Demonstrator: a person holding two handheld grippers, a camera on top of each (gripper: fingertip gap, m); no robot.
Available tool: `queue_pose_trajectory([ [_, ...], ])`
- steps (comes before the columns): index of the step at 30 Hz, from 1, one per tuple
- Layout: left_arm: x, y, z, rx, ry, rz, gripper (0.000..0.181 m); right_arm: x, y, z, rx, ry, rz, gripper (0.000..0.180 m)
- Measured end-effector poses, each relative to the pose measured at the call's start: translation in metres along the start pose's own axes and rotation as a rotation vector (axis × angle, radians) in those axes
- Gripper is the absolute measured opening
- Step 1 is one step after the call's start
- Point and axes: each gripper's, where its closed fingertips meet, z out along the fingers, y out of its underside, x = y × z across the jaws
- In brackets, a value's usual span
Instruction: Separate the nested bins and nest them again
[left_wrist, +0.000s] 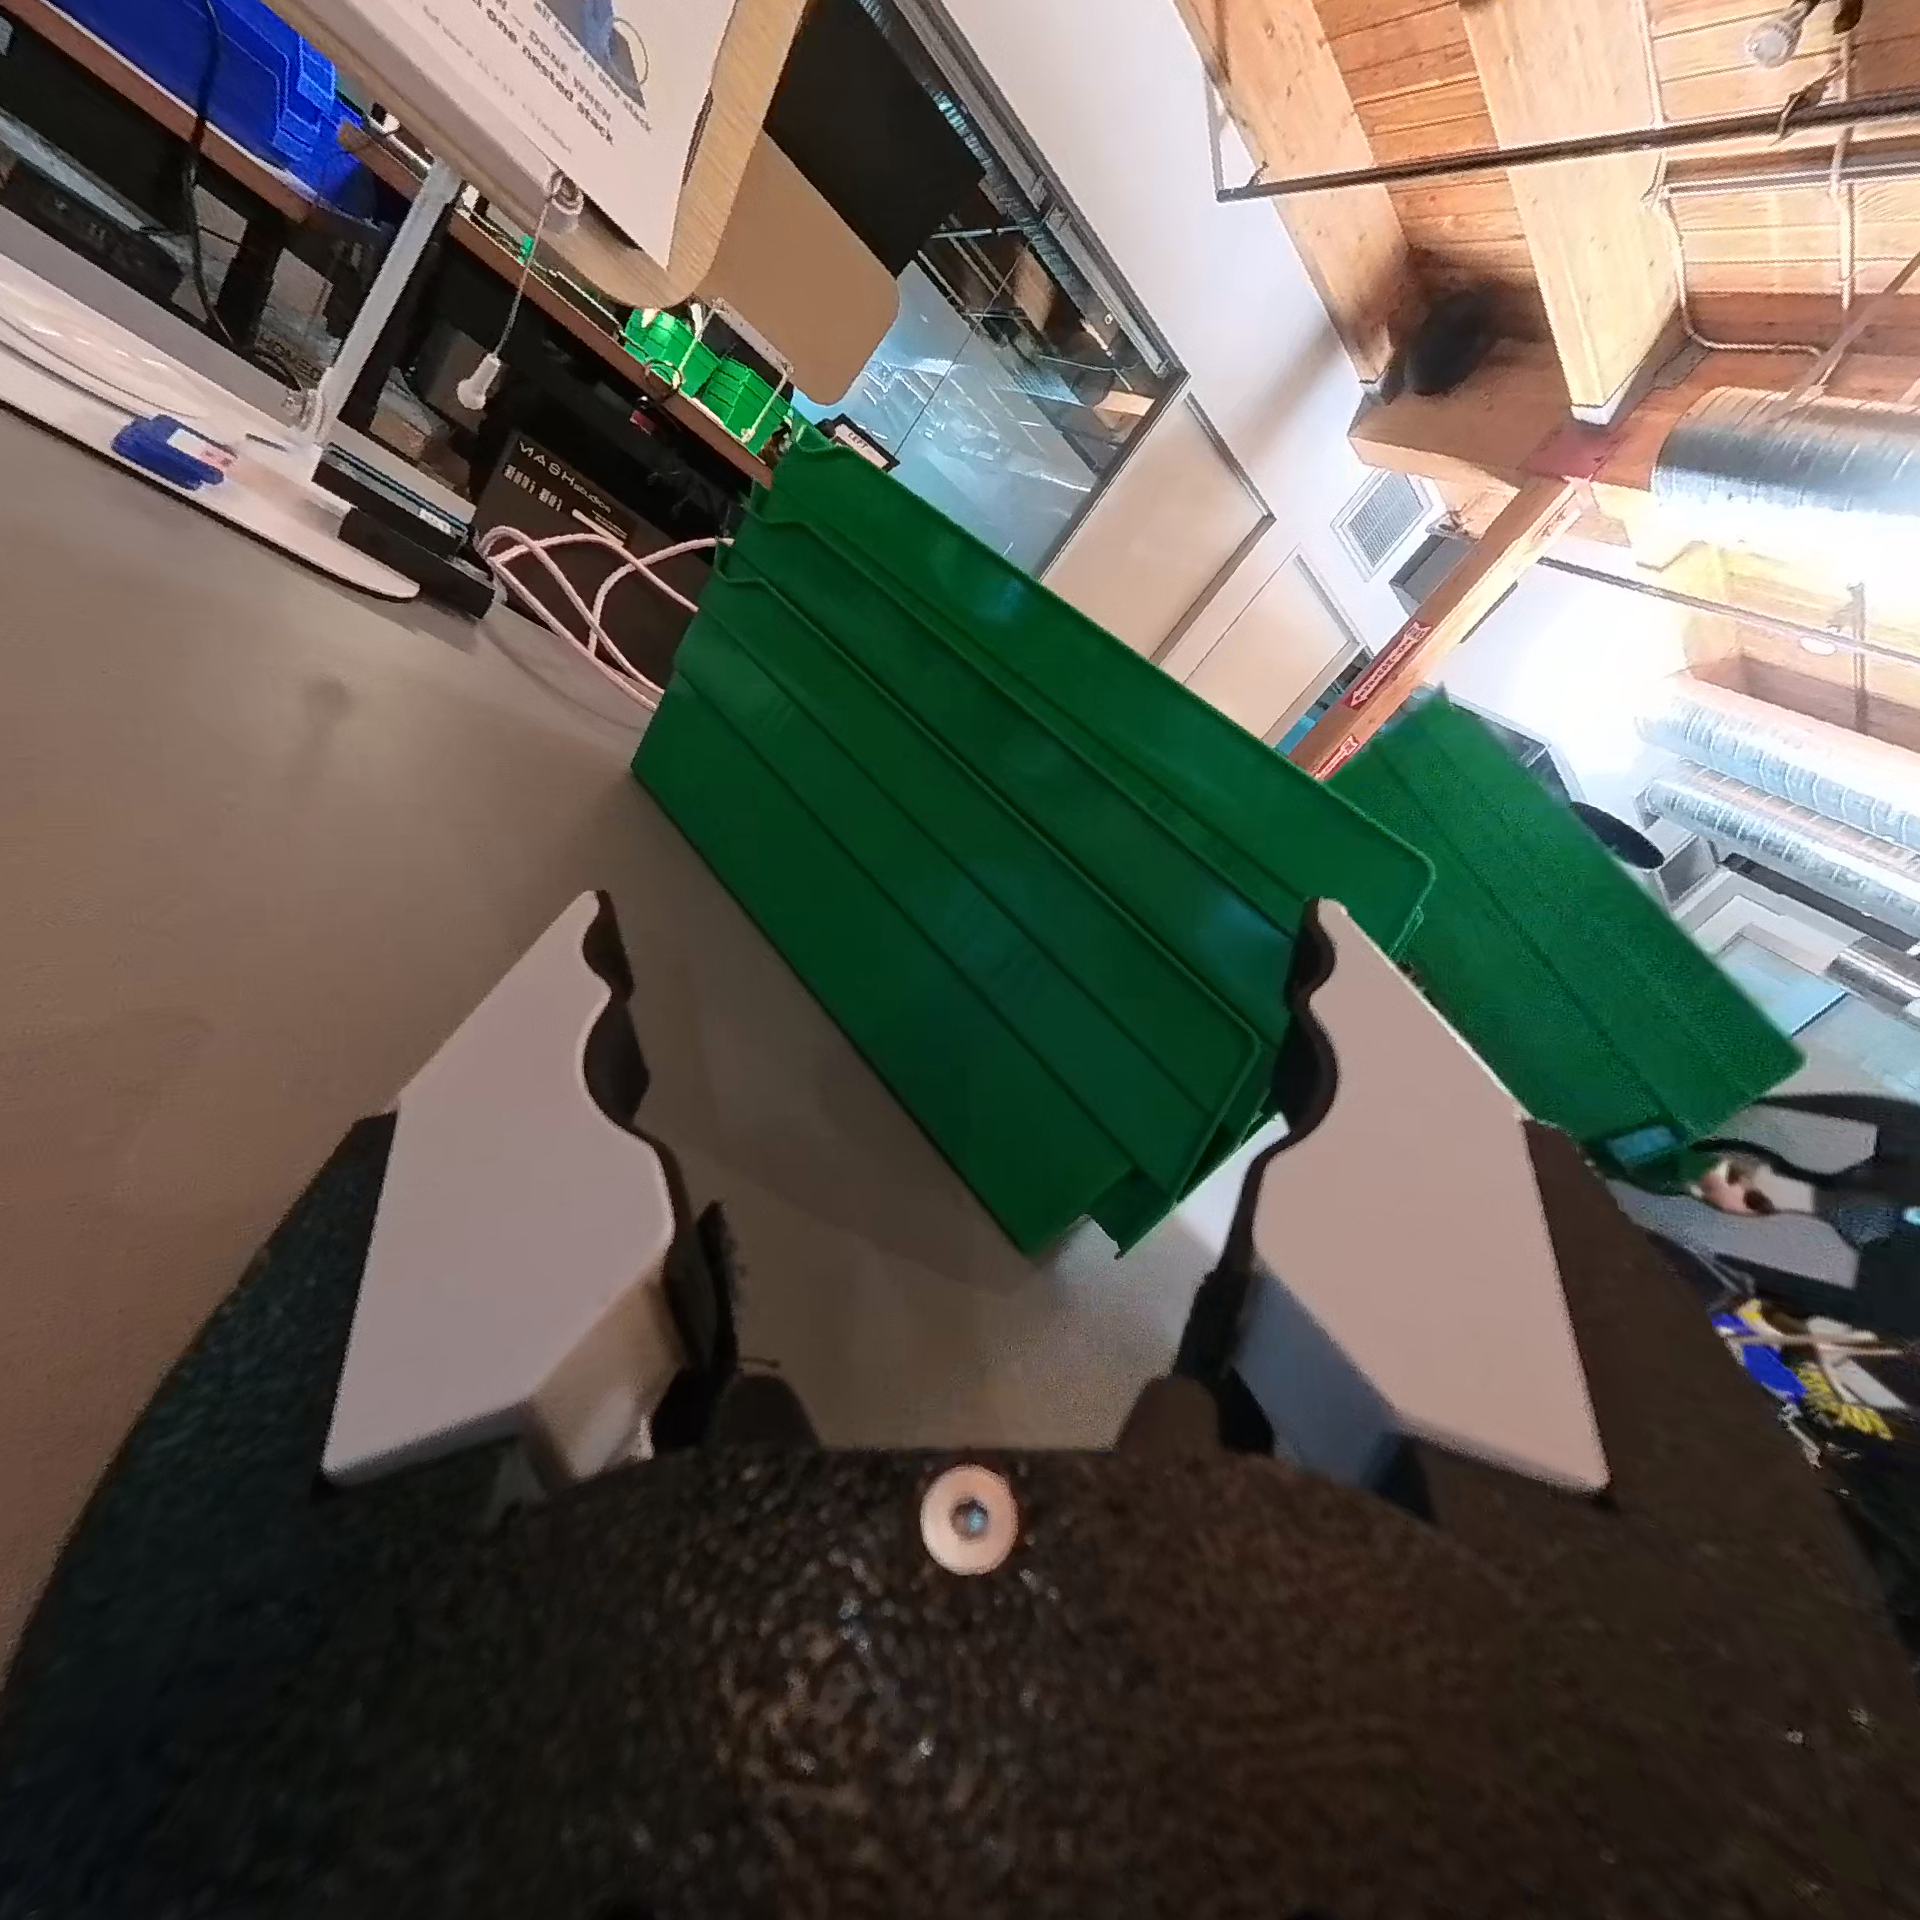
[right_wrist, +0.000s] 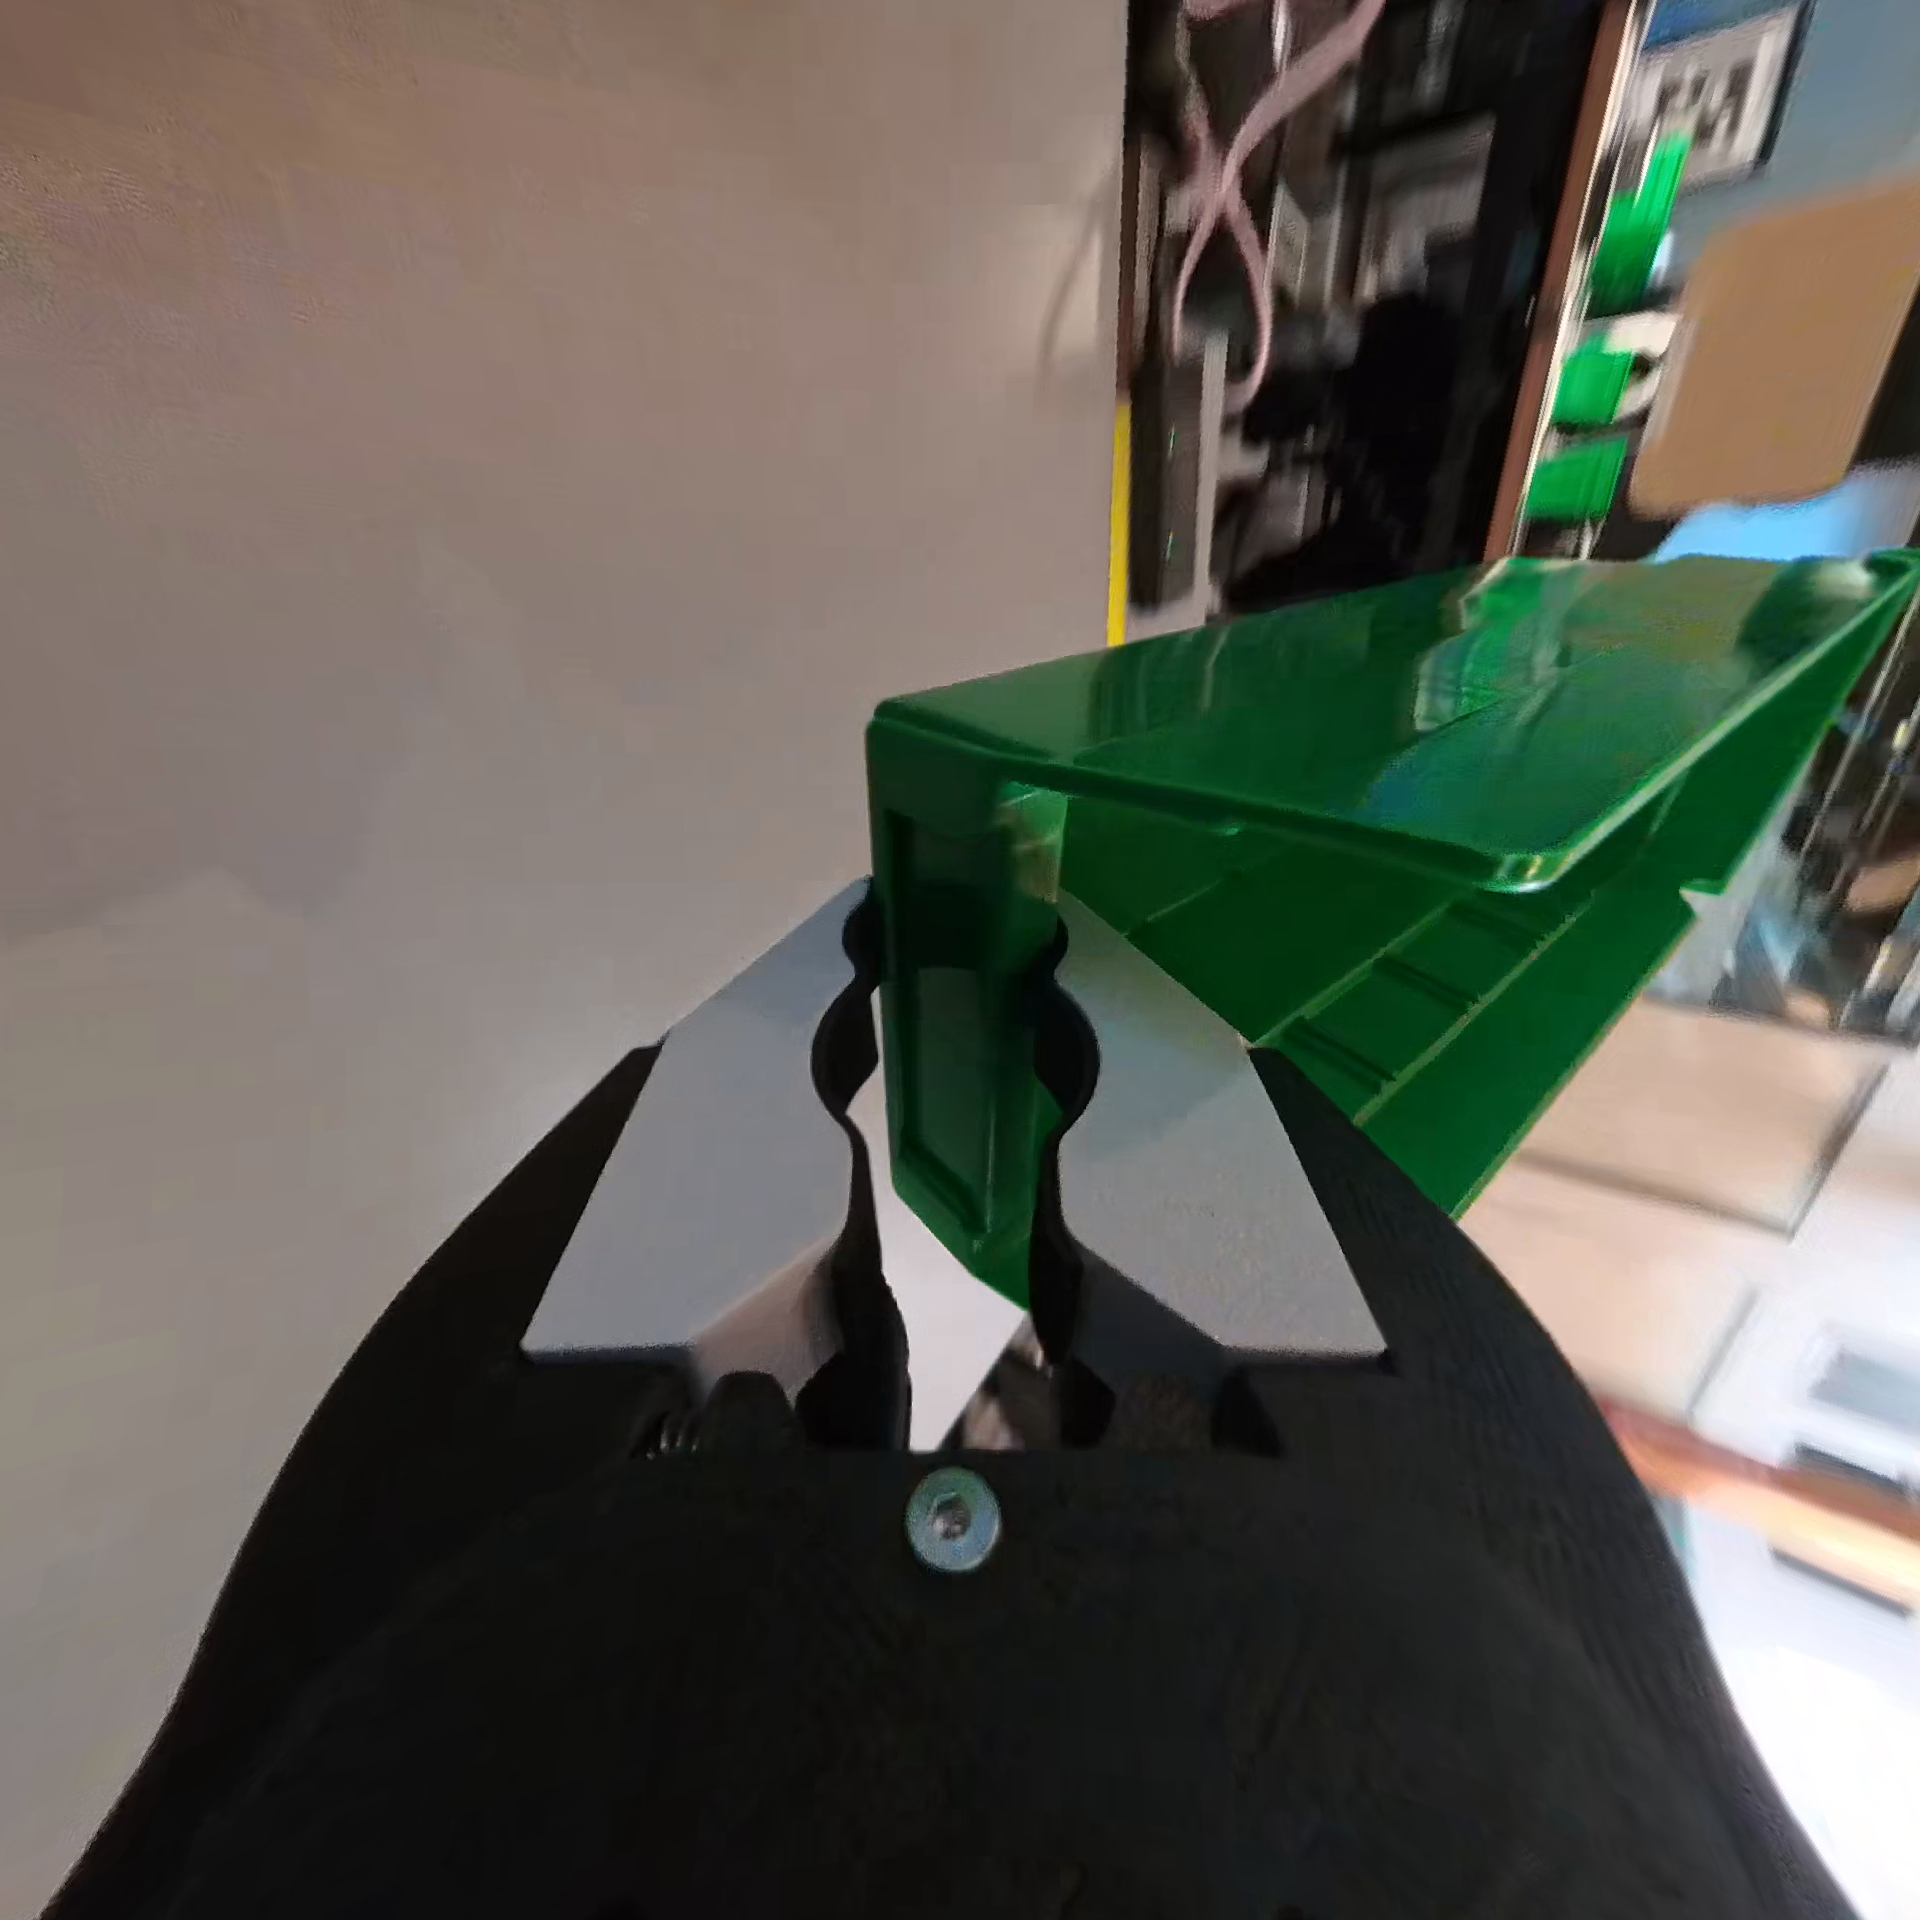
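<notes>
My right gripper (right_wrist: 961, 997) clamped one green bin (right_wrist: 1351, 862) aloft | left gripper (left_wrist: 956, 1029) gaped beside the nested stack (left_wrist: 987, 831) on the table (left_wrist: 260, 779) | best kept level, clear of the stack.

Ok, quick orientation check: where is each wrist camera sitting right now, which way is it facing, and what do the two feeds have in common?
Left wrist view: sits low behind the open left gripper, tilted, looking across the grey table at the nested green stack; its own white fingers show.
Right wrist view: behind the right gripper, looking along the table; its fingers are shut on one green bin.
Shared: that lifted bin appears behind the stack in the left view; also the table.
</notes>
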Motion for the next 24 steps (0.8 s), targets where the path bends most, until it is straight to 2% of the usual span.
queue_pose_trajectory([
  [6,0.0,-0.002,-0.001,0.008,0.007,-0.013,0.123,0.022,-0.124,-0.008,0.269,-0.081,-0.146,0.025],
  [11,0.0,-0.002,-0.001,0.011,0.011,-0.018,0.123,0.037,-0.194,-0.009,0.347,-0.132,-0.182,0.025],
  [17,0.0,-0.003,-0.002,0.016,0.02,-0.034,0.123,0.032,-0.245,-0.002,0.347,-0.192,-0.246,0.025],
  [24,0.0,-0.005,-0.003,0.024,0.027,-0.052,0.123,0.013,-0.264,0.007,0.298,-0.273,-0.276,0.024],
])
